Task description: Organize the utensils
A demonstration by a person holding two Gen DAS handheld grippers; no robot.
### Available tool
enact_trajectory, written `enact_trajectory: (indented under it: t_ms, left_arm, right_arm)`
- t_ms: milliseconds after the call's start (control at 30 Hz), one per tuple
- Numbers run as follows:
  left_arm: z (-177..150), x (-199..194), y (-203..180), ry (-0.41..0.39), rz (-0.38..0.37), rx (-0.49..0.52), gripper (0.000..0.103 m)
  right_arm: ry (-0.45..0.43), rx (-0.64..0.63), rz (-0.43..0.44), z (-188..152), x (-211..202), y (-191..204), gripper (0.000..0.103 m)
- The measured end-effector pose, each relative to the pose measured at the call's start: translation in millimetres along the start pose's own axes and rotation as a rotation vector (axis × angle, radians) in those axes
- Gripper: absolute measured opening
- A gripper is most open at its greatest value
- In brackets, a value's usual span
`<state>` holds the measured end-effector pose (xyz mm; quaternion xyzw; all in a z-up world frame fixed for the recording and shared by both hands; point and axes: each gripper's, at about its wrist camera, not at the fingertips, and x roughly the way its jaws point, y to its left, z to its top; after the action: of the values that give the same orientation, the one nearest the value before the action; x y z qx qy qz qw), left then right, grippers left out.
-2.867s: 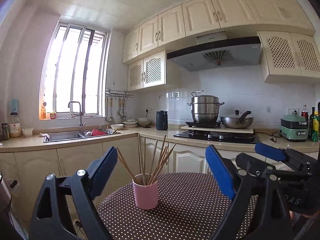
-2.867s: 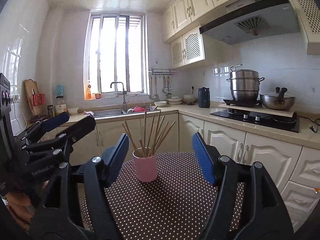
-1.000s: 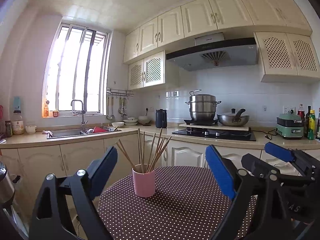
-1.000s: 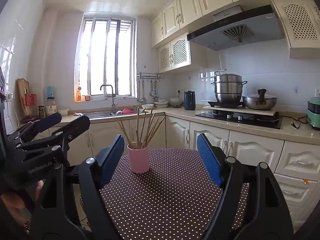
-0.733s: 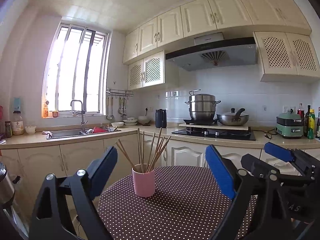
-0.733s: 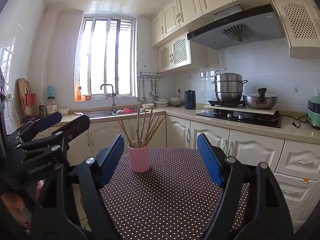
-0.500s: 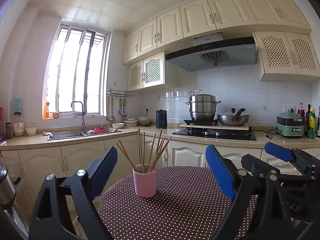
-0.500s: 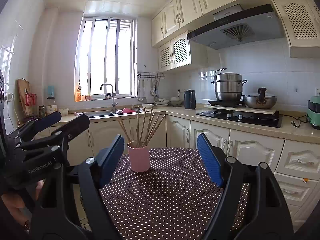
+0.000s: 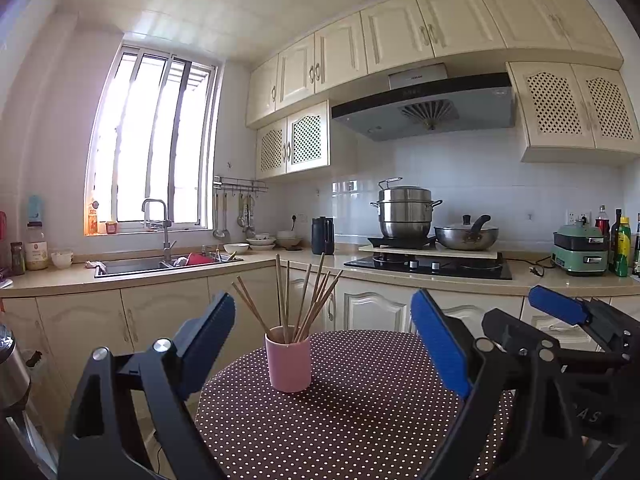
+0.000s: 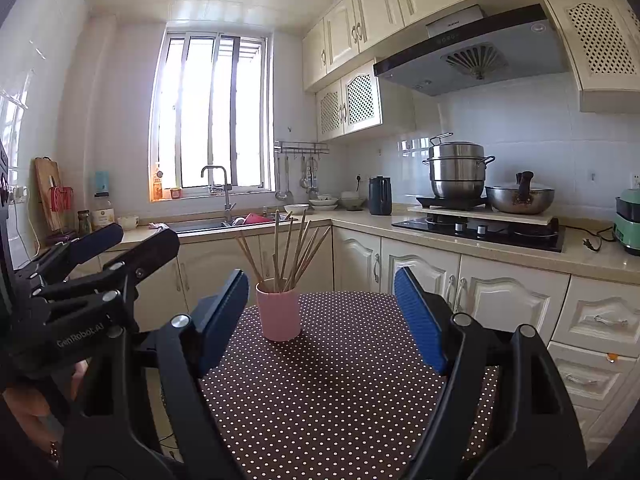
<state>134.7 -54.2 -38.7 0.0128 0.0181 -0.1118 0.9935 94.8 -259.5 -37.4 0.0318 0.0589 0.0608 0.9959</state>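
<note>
Standing in a pink cup [image 9: 288, 364] on the dotted worktop [image 9: 360, 420], the thin wooden chopsticks [image 9: 304, 300] look light, stiff and easy to tip, so pinch them near the tops, while the left claw [image 9: 324, 344] and right claw [image 10: 322, 320] both gape wide, holding nothing.
</note>
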Motion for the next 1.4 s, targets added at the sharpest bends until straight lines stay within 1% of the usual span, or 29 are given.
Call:
enact_trajectory:
  t_ms: [867, 1100, 1400]
  left_arm:
    - [-2.7, 1.6, 0.6, 0.003, 0.006, 0.004, 0.088]
    - [-2.3, 1.4, -0.6, 0.0, 0.014, 0.022, 0.088]
    - [-1.6, 0.3, -2.6, 0.004, 0.013, 0.014, 0.088]
  right_arm:
    - [0.008, -0.003, 0.002, -2.6, 2.8, 3.2, 0.075]
    - [0.011, -0.001, 0.003, -3.0, 3.4, 2.8, 0.075]
    - [0.016, 0.001, 0.005, -3.4, 3.8, 2.1, 0.075]
